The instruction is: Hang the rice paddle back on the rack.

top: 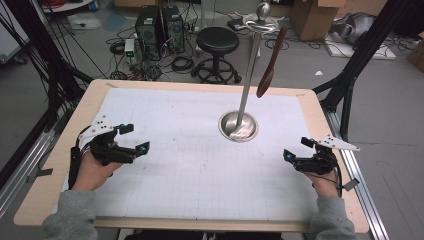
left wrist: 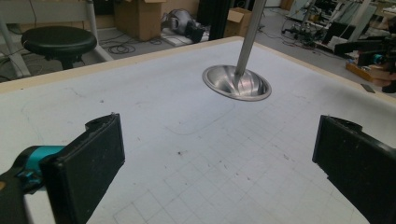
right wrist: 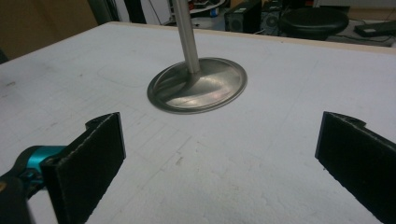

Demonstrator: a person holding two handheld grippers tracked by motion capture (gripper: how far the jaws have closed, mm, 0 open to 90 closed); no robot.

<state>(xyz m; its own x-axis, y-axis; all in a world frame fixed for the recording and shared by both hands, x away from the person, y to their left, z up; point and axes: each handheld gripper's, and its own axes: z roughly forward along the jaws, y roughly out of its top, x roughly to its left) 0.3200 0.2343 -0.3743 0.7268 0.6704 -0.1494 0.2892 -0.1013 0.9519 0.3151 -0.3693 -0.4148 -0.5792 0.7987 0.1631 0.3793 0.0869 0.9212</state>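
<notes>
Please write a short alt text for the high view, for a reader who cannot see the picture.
A metal stand rises from a round base on a white table, with a brown spoon hanging from its top. Two hands hold open tongs, left tongs and right tongs, resting at either side.

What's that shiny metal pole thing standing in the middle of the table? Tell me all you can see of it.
The metal stand looks like polished steel: a round dished base flat on the white table mat, a slim upright pole and a ball knob above curved arms. A dark brown spoon-like piece hangs from one arm. Neither tool touches it.
</notes>
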